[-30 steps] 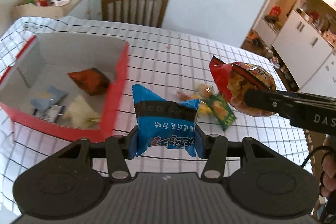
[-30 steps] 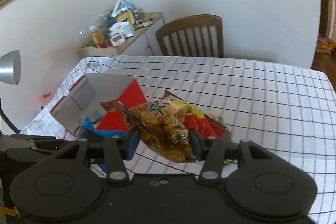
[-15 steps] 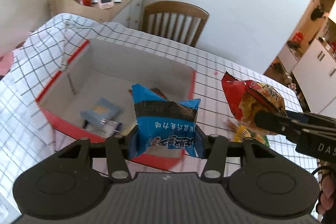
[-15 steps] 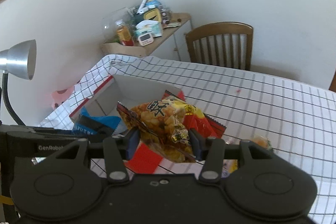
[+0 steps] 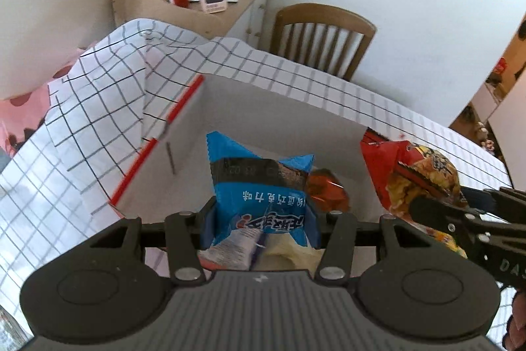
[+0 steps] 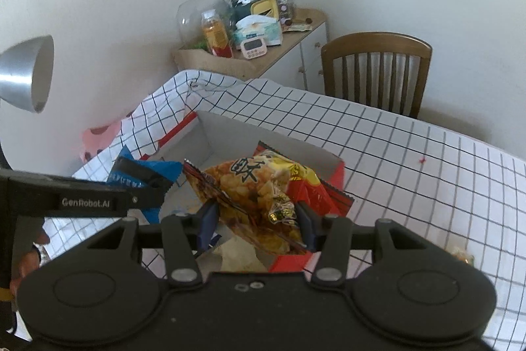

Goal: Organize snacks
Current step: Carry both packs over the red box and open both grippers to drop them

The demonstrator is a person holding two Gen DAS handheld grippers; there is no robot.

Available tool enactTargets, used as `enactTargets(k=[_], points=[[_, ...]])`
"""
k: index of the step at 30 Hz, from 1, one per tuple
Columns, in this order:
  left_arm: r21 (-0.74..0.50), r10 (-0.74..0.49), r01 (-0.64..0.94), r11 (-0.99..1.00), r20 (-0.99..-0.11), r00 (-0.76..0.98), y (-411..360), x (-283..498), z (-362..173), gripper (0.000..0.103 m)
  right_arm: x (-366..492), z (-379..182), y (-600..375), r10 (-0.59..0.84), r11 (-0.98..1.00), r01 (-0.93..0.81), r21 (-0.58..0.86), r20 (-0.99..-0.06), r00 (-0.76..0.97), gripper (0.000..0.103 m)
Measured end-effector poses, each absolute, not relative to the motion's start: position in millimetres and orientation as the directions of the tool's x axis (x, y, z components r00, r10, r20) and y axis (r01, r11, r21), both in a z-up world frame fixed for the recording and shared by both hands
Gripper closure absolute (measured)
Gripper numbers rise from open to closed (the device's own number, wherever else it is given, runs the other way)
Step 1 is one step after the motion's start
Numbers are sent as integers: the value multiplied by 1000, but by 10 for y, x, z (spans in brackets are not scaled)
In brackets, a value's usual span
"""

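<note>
Left wrist view: red box (image 5: pixel 154 150) holds an orange packet (image 5: pixel 327 189). Left gripper (image 5: pixel 261 219) clamps the blue packet (image 5: pixel 259 193), right gripper (image 6: pixel 256 221) the yellow-red bag (image 6: pixel 263 186). Both now hang over the box, not the tablecloth (image 6: pixel 427 160) as before.

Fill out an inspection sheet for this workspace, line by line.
Surface: table under white black-grid cloth.
Job's things: red-sided cardboard box holding an orange packet; blue snack packet; red-and-yellow snack bag.
Clutter: small wrapped snack on the cloth.
Grippers: left gripper shut on blue packet, right gripper shut on red-and-yellow bag, both over the box.
Cables: nothing seen.
Surroundings: wooden chair, cluttered cabinet, metal lamp.
</note>
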State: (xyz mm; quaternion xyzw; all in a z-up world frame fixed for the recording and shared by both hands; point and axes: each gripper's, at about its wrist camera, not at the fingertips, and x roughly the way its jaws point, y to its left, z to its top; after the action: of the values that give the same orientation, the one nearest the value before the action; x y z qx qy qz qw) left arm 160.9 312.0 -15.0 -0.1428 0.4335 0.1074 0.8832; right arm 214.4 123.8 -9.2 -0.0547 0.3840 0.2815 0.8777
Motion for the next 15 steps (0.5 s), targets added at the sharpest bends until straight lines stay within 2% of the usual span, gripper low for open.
enactTargets(k=[15], points=[[-144, 47, -337, 931, -866, 499, 3551, 1988, -662, 53, 2475, -580, 1920, 389, 803, -596, 22, -777, 495, 53]])
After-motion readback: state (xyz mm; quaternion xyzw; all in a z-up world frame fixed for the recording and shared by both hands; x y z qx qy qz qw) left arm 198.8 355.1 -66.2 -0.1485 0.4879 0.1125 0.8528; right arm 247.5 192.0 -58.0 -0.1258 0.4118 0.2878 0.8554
